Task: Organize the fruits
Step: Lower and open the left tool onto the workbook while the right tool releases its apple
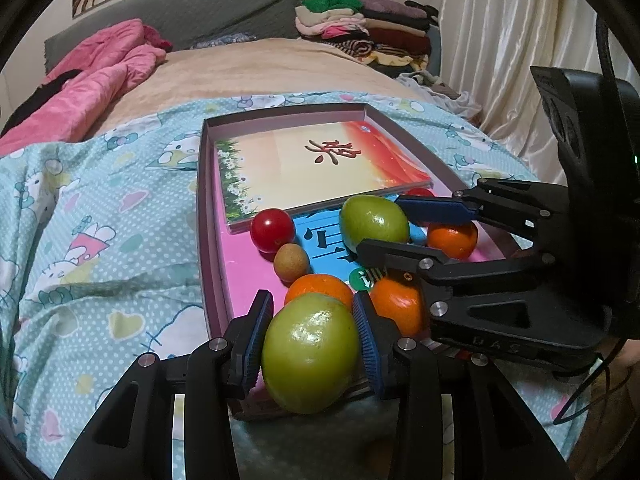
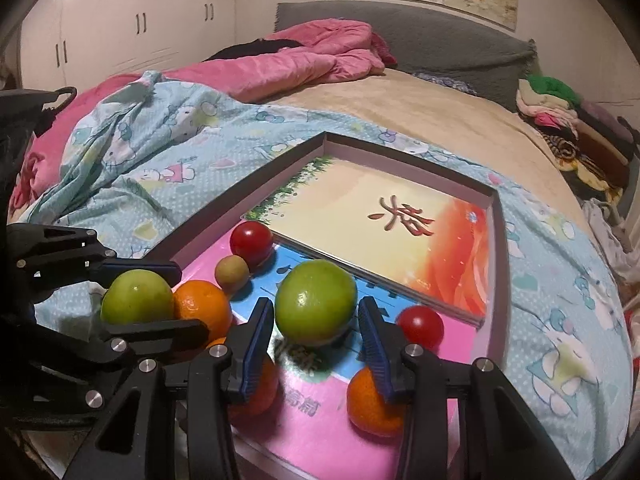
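Fruits fill both tools: the left tool [image 1: 310, 338] is clamped on 1 green fruit [image 1: 310, 354] at lower centre, and the right tool [image 2: 316, 334] is clamped on a second green fruit [image 2: 316, 302] mid-frame. Oranges [image 1: 318, 288], red tomatoes [image 1: 273, 229] and a small tan fruit [image 1: 291, 262] lie in the shallow box [image 1: 208, 216] on the bed [image 1: 260, 68].
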`<state>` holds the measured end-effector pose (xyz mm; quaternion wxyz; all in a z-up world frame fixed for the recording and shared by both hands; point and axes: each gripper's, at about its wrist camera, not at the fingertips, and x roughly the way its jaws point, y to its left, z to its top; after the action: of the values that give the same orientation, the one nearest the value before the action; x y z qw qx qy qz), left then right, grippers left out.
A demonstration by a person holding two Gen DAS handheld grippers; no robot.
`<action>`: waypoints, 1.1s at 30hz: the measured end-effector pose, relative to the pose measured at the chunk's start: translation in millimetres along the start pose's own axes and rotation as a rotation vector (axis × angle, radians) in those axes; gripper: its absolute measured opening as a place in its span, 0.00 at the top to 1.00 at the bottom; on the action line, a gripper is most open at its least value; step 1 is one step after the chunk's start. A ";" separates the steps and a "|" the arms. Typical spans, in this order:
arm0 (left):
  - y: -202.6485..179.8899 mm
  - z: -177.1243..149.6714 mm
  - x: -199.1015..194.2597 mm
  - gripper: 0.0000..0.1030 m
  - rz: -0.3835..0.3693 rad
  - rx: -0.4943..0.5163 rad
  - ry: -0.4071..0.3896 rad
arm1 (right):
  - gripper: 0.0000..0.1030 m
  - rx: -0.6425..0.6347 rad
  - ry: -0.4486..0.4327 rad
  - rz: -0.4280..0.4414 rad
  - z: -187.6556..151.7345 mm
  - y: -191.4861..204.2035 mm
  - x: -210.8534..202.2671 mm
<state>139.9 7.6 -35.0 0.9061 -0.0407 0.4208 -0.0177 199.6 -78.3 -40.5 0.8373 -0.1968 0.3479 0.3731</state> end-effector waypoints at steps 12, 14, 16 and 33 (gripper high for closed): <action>5.2 -0.6 -2.4 0.57 0.004 -0.022 -0.003 | 0.57 0.012 -0.020 0.009 -2.1 -0.5 -3.0; 5.1 -0.6 -2.4 0.57 0.006 -0.023 -0.001 | 0.57 0.020 -0.023 0.014 -2.1 -0.8 -3.7; 5.0 -0.5 -2.5 0.57 0.004 -0.025 0.000 | 0.57 0.028 -0.026 0.019 -2.3 -1.3 -4.5; 6.3 -1.0 0.2 0.49 0.011 -0.037 0.011 | 0.56 0.035 -0.037 0.021 -3.0 -0.5 -6.4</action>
<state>139.2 13.8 -36.4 0.9028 -0.0548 0.4264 -0.0053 195.6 -83.6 -37.8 0.8428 -0.1716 0.3411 0.3793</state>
